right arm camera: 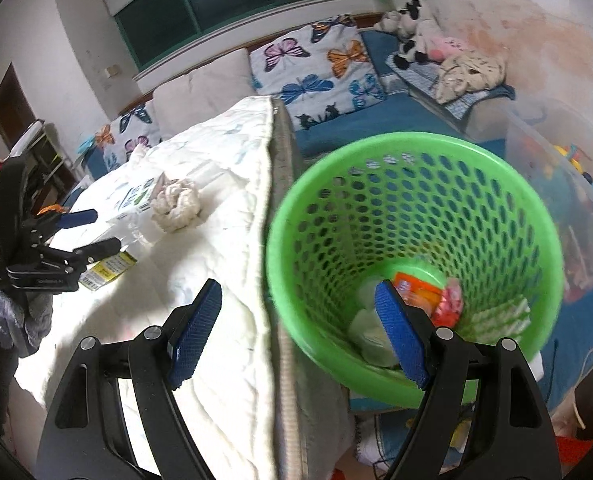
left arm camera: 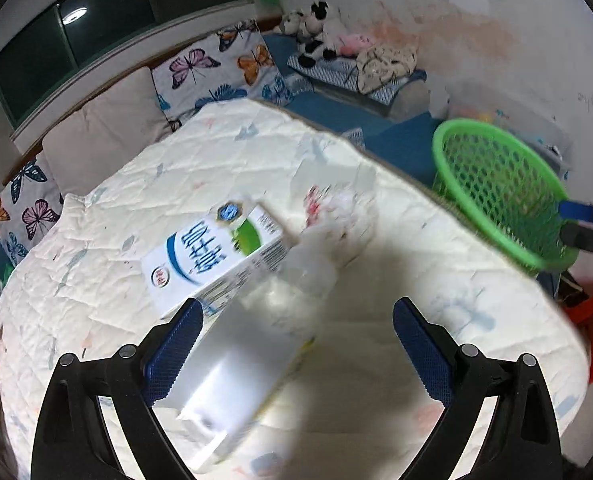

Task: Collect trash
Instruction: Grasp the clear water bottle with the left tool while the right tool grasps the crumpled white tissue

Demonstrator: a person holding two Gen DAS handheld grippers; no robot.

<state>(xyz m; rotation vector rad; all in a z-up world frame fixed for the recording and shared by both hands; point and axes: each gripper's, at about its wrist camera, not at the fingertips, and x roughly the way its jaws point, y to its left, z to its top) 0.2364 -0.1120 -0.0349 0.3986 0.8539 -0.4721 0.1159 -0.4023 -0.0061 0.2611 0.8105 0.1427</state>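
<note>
My left gripper point(left arm camera: 296, 320) is open over the white quilted table top point(left arm camera: 416, 280), with a clear plastic bottle point(left arm camera: 248, 360) lying blurred between its fingers. A white milk carton point(left arm camera: 216, 256) lies just beyond the bottle, and a crumpled white wad point(left arm camera: 336, 208) lies behind it. My right gripper point(right arm camera: 300, 320) is open wide, with its right finger over the rim of the green mesh basket point(right arm camera: 416, 160), which holds several pieces of trash point(right arm camera: 424, 296). The right wrist view also shows the left gripper point(right arm camera: 96, 232), the carton point(right arm camera: 136, 196) and the wad point(right arm camera: 176, 204).
A sofa with butterfly cushions point(left arm camera: 224, 68) stands behind the table. Plush toys point(left arm camera: 316, 28) sit at its far end. A clear storage bin point(right arm camera: 568, 184) stands right of the basket. A red stool point(left arm camera: 592, 332) is at the table's right edge.
</note>
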